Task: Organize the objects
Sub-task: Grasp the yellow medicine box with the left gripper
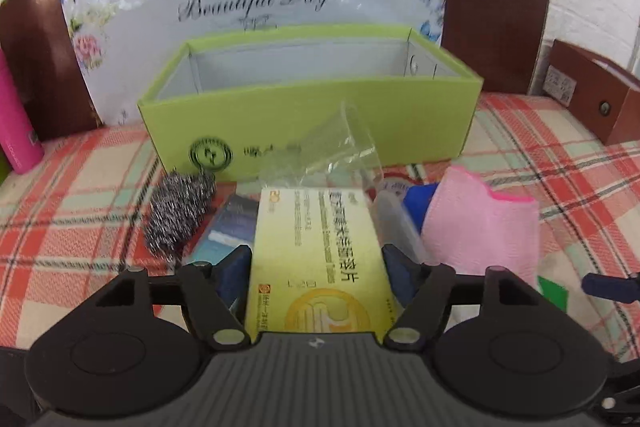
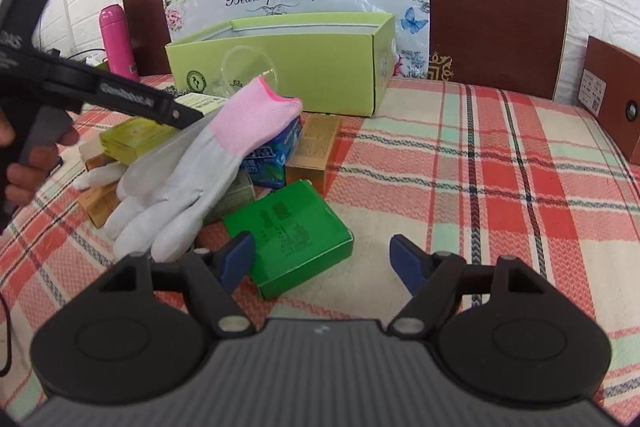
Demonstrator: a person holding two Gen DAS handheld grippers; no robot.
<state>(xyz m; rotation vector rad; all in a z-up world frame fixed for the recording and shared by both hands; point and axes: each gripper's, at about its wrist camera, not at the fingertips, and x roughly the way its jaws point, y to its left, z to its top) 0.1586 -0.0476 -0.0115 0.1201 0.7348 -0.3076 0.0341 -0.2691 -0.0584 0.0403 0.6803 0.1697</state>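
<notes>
My left gripper [image 1: 318, 263] is shut on a pale yellow medicine box [image 1: 316, 259], held over the pile in front of the open lime-green box [image 1: 312, 115]. The yellow box also shows in the right wrist view [image 2: 202, 103] at the tip of the left gripper. My right gripper [image 2: 322, 259] is open and empty, just above a bright green box [image 2: 292, 231]. A pink-cuffed white glove [image 2: 192, 179] lies across the pile of small boxes; its cuff shows in the left wrist view [image 1: 480, 223]. A steel wool scrubber [image 1: 176, 211] lies left of the yellow box.
A clear plastic cup [image 1: 344, 143] lies against the lime box front. A blue box [image 2: 272, 155] and gold boxes [image 2: 312, 151] sit in the pile. A pink bottle [image 2: 116, 39] stands far left. A brown box [image 2: 612, 99] stands right. The plaid cloth [image 2: 480, 187] covers the surface.
</notes>
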